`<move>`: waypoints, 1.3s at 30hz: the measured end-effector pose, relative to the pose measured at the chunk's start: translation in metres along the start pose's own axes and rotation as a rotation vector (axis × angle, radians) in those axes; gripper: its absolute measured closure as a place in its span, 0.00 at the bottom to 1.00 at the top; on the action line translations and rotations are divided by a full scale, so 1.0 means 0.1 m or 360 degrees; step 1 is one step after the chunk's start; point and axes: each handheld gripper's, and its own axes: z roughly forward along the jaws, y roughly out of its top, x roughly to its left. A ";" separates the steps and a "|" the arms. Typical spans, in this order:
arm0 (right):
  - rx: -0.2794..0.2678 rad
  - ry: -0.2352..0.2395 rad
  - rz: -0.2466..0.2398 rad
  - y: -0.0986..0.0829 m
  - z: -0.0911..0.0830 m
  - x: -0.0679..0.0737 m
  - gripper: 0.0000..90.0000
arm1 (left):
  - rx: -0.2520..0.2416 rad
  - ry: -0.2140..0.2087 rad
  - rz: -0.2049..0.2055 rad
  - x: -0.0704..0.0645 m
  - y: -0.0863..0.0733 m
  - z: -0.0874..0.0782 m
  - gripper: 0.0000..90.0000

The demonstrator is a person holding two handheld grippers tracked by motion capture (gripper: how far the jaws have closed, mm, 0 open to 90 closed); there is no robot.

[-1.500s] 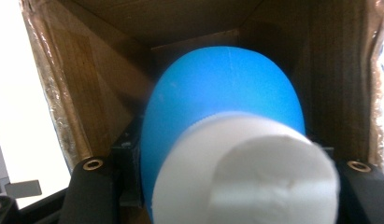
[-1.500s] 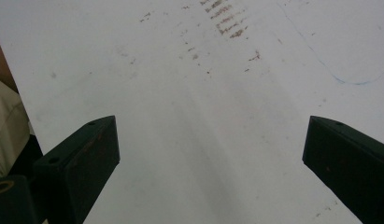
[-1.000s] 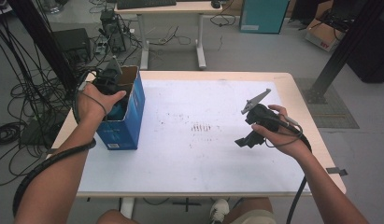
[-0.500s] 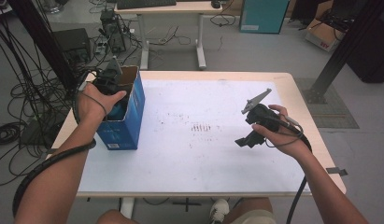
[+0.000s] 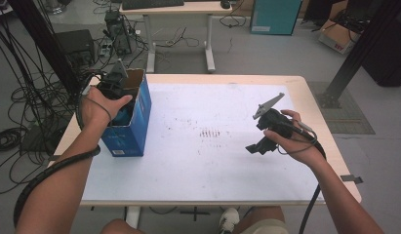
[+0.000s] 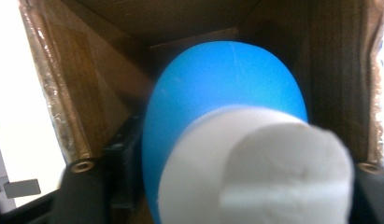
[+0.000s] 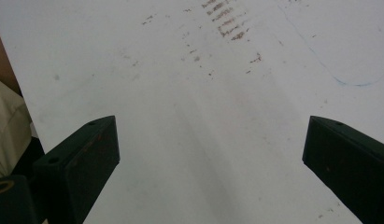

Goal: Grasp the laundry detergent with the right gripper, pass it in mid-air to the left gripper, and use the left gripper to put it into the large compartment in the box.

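An open blue cardboard box [image 5: 132, 131] stands upright at the table's left edge. My left gripper [image 5: 117, 95] reaches down into it from above, so its jaws are hidden by the box walls in the high view. In the left gripper view, the left gripper [image 6: 227, 186] is shut on a rounded blue object with a white end [image 6: 217, 102], inside the brown inner walls [image 6: 87, 70] of the box. My right gripper [image 5: 255, 146] hovers over the right half of the table. It is open [image 7: 210, 158], with only the white table surface between its jaws.
The white tabletop [image 5: 198, 165] has dark scuff marks [image 5: 210, 132] in the middle and a faint blue pen line [image 7: 348, 81]. Cables and equipment lie on the floor to the left [image 5: 22, 112]. Another desk [image 5: 178, 9] stands behind the table.
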 end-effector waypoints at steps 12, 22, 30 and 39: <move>-0.0024 -0.0016 -0.0005 0.04 -0.01 0.00 0.04 | -0.0061 0.0103 0.0059 -0.09 -0.01 -0.30 0.29; -0.0015 -0.0043 -0.0012 0.10 -0.06 0.01 0.04 | -0.0139 0.0113 0.0076 -0.10 -0.18 -0.60 0.25; 0.0013 -0.0089 0.0037 0.15 -0.12 -0.01 0.04 | -0.0207 0.0051 0.0139 -0.24 -0.37 -0.80 0.20; 0.0034 -0.0133 0.0064 0.04 -0.13 -0.08 0.04 | -0.0239 -0.0027 0.0254 -0.60 -0.51 -0.78 0.14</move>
